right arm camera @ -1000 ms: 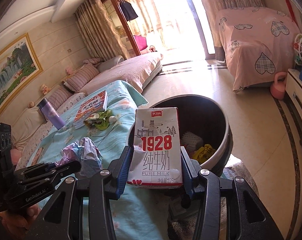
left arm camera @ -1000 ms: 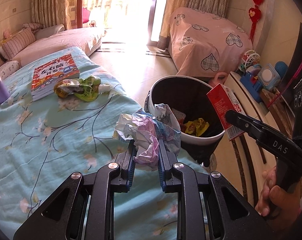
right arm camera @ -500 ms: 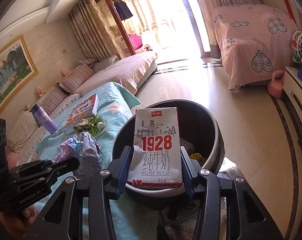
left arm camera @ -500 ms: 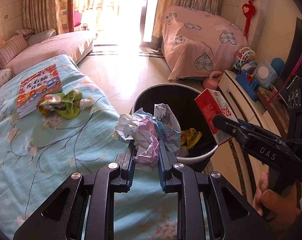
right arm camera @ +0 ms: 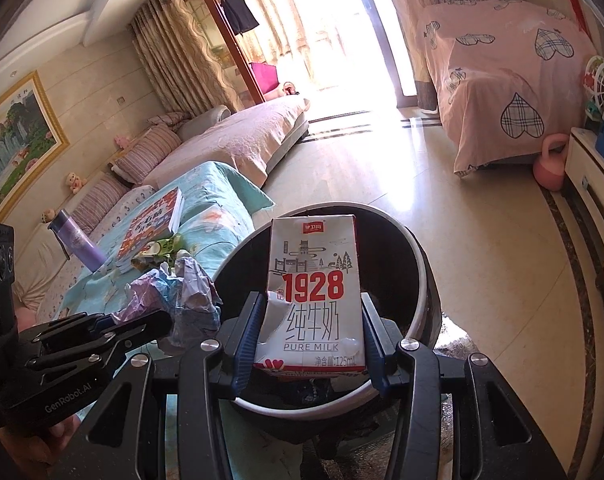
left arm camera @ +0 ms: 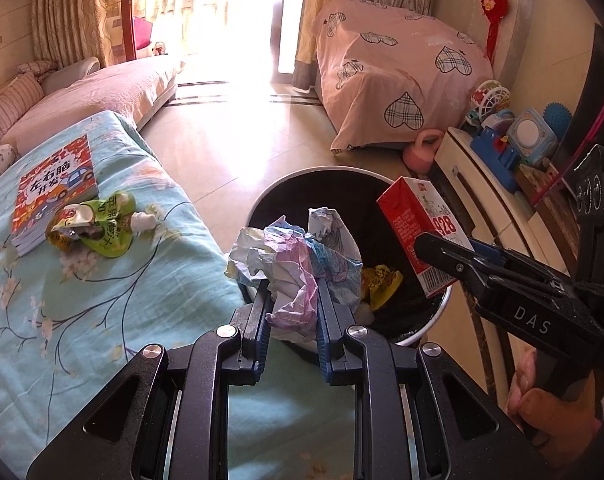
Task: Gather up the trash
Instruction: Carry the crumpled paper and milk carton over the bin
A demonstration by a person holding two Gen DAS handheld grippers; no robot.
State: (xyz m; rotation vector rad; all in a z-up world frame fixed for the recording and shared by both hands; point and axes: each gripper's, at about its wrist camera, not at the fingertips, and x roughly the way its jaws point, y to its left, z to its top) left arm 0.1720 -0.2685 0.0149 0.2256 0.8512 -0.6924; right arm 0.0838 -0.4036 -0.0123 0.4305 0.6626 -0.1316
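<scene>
Left gripper (left arm camera: 293, 300) clamps crumpled paper (left arm camera: 298, 256); right gripper (right arm camera: 307, 334) clamps milk carton (right arm camera: 313, 292). Bin (left arm camera: 433, 320) lies beyond the fingers. Next: release both over its mouth.

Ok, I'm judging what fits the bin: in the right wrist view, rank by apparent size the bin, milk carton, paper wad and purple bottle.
1. Round black trash bin
2. White-and-red milk carton, enlarged by nearness
3. Crumpled pastel paper wad
4. Purple bottle, farther away

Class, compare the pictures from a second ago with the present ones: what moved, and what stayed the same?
Both hands carried their loads toward the black round trash bin: the left gripper with crumpled coloured paper, the right gripper with the white-and-red milk carton, now over the opening. Both grips stayed shut; the green wrapper stayed on the bed.
</scene>
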